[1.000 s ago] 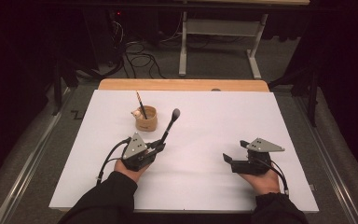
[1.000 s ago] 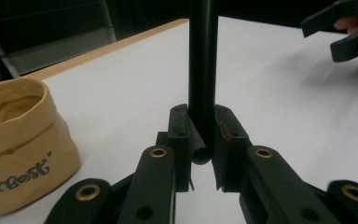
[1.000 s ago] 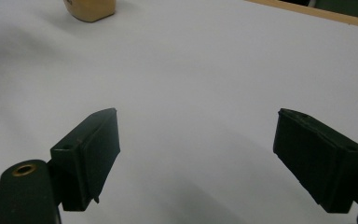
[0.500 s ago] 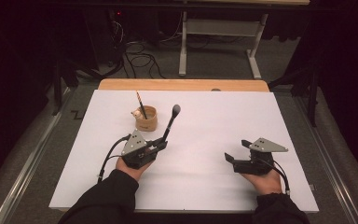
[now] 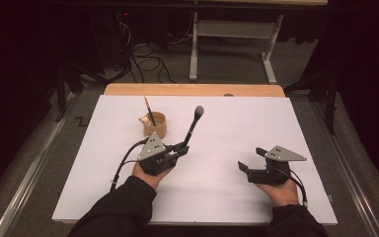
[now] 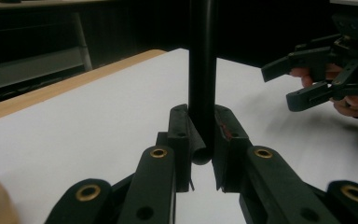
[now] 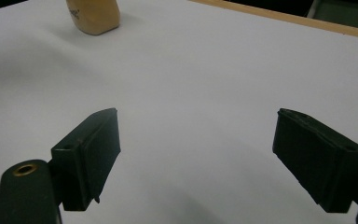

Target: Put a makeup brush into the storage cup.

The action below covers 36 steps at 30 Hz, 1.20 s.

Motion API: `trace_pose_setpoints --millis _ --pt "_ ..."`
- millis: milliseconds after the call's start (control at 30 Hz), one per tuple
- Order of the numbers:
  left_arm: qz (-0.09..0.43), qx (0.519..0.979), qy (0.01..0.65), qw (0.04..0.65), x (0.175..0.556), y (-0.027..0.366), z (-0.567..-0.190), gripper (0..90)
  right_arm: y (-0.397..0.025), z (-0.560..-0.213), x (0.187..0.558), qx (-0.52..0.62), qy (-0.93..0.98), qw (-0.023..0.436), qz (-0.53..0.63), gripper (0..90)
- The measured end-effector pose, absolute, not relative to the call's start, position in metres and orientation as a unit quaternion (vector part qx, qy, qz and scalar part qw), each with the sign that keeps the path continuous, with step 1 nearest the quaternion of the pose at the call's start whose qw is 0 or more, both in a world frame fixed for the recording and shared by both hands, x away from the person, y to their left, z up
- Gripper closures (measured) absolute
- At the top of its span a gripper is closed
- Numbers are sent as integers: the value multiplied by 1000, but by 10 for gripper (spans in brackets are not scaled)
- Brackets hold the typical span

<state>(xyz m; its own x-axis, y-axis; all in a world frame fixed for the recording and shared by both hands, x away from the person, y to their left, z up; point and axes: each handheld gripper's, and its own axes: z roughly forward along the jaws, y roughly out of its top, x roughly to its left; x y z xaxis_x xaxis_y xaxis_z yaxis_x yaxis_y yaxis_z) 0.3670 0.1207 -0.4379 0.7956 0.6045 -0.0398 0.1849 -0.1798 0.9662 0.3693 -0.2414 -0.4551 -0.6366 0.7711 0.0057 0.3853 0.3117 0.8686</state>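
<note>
Left tongs [image 5: 183, 146] clamped on black brush [image 5: 193, 124], tilted up beside the cup [image 5: 155, 125].
Right tongs [image 5: 250, 160] spread wide, empty, over white desk [image 5: 237, 123].

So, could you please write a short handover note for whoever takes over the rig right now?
Left gripper: shut on the black brush, gripped at the handle's lower end, head tilted up and away, above the white sheet.
Right gripper: open, holding nothing, near the sheet's right side.
Wooden cup: upright on the sheet, just left of the brush, with a pencil in it.
Done: brush picked up.
Left, probably: put the brush in the cup and release it.
</note>
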Motion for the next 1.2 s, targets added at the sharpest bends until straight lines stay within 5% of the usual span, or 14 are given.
trace_pose_setpoints --millis 500,1200 --pt "152 751 249 592 362 102 -456 793 -239 -453 366 362 779 216 464 158" --pt "138 733 268 610 364 105 -461 793 -189 -400 377 319 764 217 517 156"
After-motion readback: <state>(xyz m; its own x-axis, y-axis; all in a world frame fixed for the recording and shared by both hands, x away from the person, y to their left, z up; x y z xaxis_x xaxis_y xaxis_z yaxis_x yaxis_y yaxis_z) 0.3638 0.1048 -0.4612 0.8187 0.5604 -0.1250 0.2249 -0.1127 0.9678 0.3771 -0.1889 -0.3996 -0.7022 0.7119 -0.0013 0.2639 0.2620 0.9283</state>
